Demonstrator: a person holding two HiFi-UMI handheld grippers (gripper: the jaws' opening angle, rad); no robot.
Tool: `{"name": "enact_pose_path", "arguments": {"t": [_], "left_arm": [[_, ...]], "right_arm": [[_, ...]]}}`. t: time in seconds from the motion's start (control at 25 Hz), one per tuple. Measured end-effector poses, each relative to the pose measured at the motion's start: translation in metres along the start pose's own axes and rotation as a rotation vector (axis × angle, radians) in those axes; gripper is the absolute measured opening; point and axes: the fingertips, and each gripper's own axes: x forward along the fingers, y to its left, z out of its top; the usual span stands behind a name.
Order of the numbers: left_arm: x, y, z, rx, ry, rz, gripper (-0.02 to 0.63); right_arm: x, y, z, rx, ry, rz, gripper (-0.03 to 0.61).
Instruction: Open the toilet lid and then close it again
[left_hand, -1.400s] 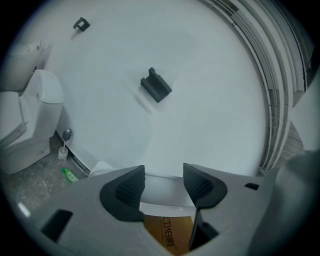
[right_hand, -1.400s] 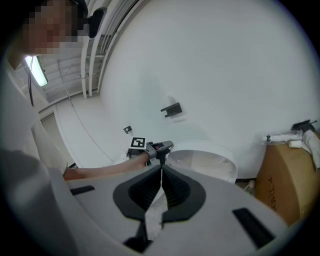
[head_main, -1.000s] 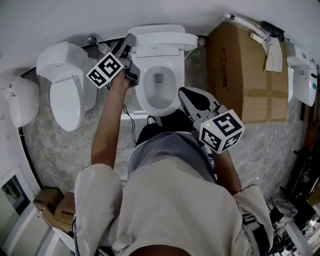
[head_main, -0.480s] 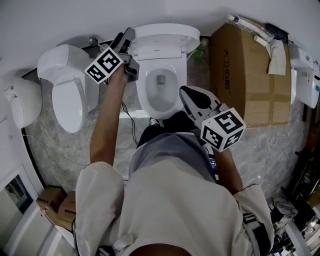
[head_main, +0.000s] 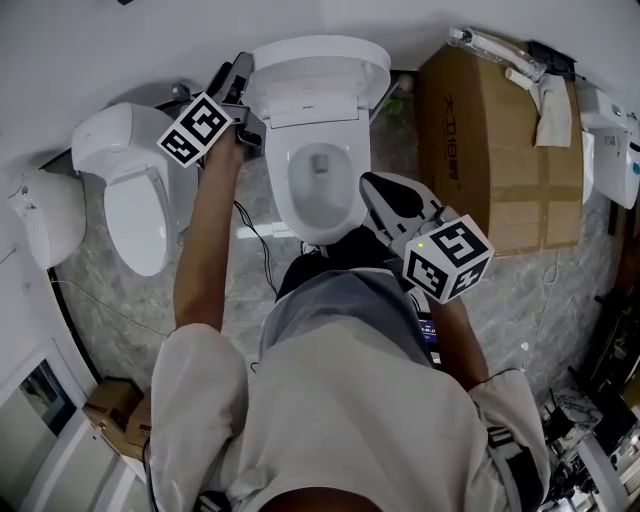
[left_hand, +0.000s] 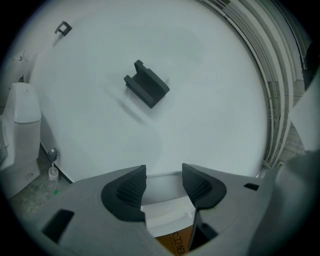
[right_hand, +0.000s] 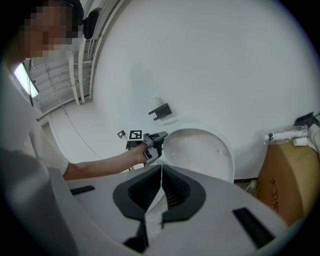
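Note:
The white toilet (head_main: 318, 170) stands in the middle of the head view, bowl uncovered. Its lid (head_main: 318, 75) is raised and leans back toward the wall. My left gripper (head_main: 235, 85) is at the lid's left edge. In the left gripper view the jaws (left_hand: 164, 175) stand wide with the white lid rim (left_hand: 167, 212) spanning the gap between the pads. The right gripper view shows the same gripper (right_hand: 152, 142) clamped on the upright lid (right_hand: 200, 152). My right gripper (head_main: 385, 205) hovers near the bowl's front right, shut with nothing in it (right_hand: 161, 172).
A large cardboard box (head_main: 495, 140) stands right of the toilet. A second toilet (head_main: 135, 190) sits to the left, with another white fixture (head_main: 45, 215) beyond it. A cable (head_main: 255, 240) runs over the stone floor. A black bracket (left_hand: 146, 84) hangs on the wall.
The lid has swung further up toward the wall, and my left gripper has moved away and up with it. My right gripper has barely shifted.

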Motion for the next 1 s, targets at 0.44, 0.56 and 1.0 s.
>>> {"name": "enact_pose_path", "arguments": {"t": [0.44,0.56,1.0], "left_arm": [[0.02,-0.004,0.012,0.116,0.028,-0.018,0.19],[0.025,-0.006,0.014,0.158,0.048,-0.031,0.183],[0.028,-0.004,0.015,0.202,0.097,-0.062,0.176]], "right_arm": [[0.005,-0.01,0.002,0.008,0.009,0.006,0.012],[0.007,-0.011,0.003,0.018,0.004,0.009,0.012],[0.01,-0.012,0.004,0.037,-0.008,0.001,0.012]]}}
